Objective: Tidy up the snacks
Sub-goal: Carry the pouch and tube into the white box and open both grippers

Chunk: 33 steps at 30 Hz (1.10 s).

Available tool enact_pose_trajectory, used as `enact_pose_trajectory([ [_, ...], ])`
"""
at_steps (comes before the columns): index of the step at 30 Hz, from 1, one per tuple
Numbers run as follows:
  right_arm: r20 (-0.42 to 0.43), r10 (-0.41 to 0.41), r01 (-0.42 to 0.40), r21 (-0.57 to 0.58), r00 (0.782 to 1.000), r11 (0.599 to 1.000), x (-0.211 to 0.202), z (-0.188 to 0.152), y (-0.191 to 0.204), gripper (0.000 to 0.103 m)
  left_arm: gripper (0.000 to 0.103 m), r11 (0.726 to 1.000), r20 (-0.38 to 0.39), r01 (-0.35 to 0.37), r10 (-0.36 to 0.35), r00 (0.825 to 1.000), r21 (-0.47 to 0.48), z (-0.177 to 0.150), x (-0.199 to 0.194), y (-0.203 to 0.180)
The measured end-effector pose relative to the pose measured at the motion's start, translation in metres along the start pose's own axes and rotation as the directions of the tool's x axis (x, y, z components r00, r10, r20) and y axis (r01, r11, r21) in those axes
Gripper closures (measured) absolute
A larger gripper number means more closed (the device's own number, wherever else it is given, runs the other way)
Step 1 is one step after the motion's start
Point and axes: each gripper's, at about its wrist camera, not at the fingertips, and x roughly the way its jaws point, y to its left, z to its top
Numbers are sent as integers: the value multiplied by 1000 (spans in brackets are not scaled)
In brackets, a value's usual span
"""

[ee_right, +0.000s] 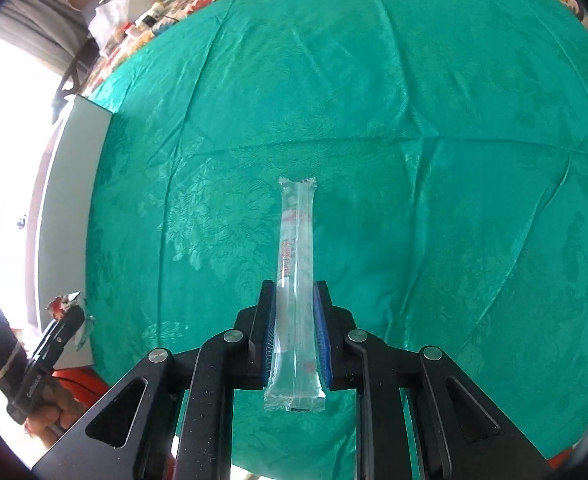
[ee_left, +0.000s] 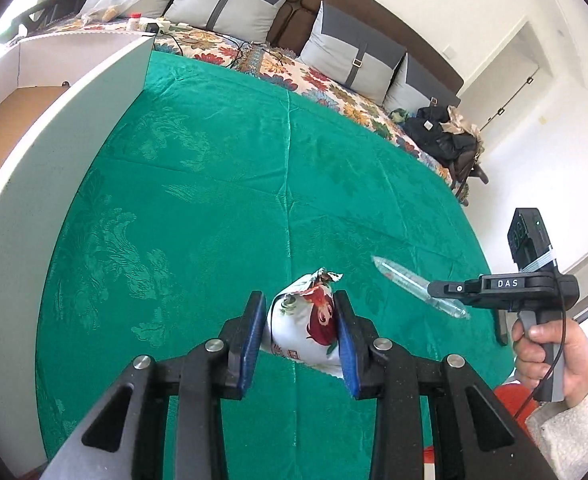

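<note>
Both snacks are off the green tablecloth (ee_left: 222, 184) — left gripper (ee_left: 300, 334) clamps a white pouch (ee_left: 306, 328), right gripper (ee_right: 294, 332) a clear stick-pack (ee_right: 296, 264); the white box (ee_left: 54, 128) beside the cloth awaits — neither is stowed yet.

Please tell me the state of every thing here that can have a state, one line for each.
Left tongs: shut on the white snack bag.
White snack bag: held, lifted off the green cloth.
Right tongs: shut on the clear stick packet.
Clear stick packet: held, sealed.
White box: open.
</note>
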Motion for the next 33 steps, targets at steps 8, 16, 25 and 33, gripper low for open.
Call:
enact_pose_trajectory([
  [8,-49,11,-15,-82,999,996,29,-17,56,84,70,999,85,-40,41,996,-8,14,-63,11],
  [16,-147,-126,99,-179,981,979,82,-21,71,81,70,997,84,-72,74,994,-18,-2,-78,28],
  [25,-129,-171,128,-289,977,949,87,-32,98,84,70,992,91,-13,24,996,-127,2,-97,64],
  [33,-52,269,-268,-382,962,885,26,-12,283,84,70,947,144,-247,279,949,-204,48,-164,155],
])
